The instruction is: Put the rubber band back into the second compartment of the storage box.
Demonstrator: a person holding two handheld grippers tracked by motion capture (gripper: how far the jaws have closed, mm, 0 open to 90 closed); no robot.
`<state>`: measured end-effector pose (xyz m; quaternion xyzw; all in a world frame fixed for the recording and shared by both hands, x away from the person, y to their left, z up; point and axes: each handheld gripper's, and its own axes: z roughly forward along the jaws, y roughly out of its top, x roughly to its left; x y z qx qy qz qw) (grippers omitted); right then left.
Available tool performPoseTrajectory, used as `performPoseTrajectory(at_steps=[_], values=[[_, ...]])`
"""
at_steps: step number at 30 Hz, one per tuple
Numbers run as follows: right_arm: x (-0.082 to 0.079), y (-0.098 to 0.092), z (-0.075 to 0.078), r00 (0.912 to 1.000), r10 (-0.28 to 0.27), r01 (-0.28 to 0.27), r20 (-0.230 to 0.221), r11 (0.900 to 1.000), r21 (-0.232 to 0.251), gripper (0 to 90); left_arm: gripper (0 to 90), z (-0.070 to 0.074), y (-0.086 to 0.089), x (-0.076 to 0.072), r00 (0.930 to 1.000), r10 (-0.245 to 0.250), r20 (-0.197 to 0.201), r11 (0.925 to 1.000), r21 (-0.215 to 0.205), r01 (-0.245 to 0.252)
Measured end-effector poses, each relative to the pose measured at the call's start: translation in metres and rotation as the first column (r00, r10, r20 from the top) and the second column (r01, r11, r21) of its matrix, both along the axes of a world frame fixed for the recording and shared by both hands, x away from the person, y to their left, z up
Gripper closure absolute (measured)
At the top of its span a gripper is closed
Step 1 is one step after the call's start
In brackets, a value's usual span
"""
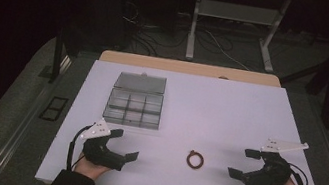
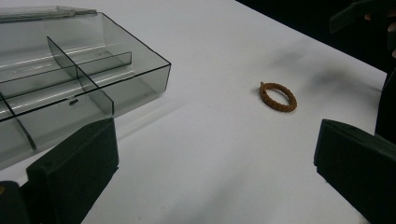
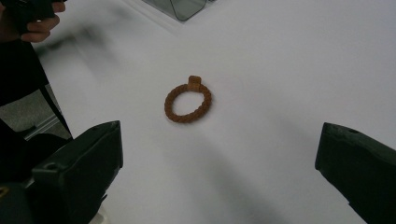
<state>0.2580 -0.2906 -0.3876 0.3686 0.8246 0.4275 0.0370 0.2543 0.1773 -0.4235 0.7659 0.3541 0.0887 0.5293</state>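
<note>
Between both spread tools [image 1: 124, 144] [image 1: 243, 162]; braided ring [image 1: 195, 159] lies untouched.

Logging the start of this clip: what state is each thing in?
Braided ring: flat on the table, untouched, between the grippers.
Compartment box: lid open, folded back flat; no contents that I can make out.
Left gripper: open, holding nothing.
Right gripper: open, holding nothing.

Your bench [image 1: 230, 113] from overhead, looking forward and down.
Both gripper views ride low and close, sharing the braided ring [image 2: 278, 96].
</note>
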Motion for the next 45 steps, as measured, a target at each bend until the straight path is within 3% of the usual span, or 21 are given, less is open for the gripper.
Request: performPoseTrajectory(at_steps=[24, 45], values=[[0.018, 0.029, 0.005, 0.9973, 0.069, -0.070, -0.026, 0.996, -0.048, 0.0, 0.0, 0.000, -0.001, 0.000, 1.0000, -0.006, 0.000, 1.0000, 0.004, 0.006], [0.041, 0.050, -0.008, 0.9931, 0.095, -0.101, -0.068, 0.991, -0.085, 0.0, 0.0, 0.000, -0.002, -0.001, 0.9999, -0.009, 0.005, 0.9999, 0.014, 0.009]])
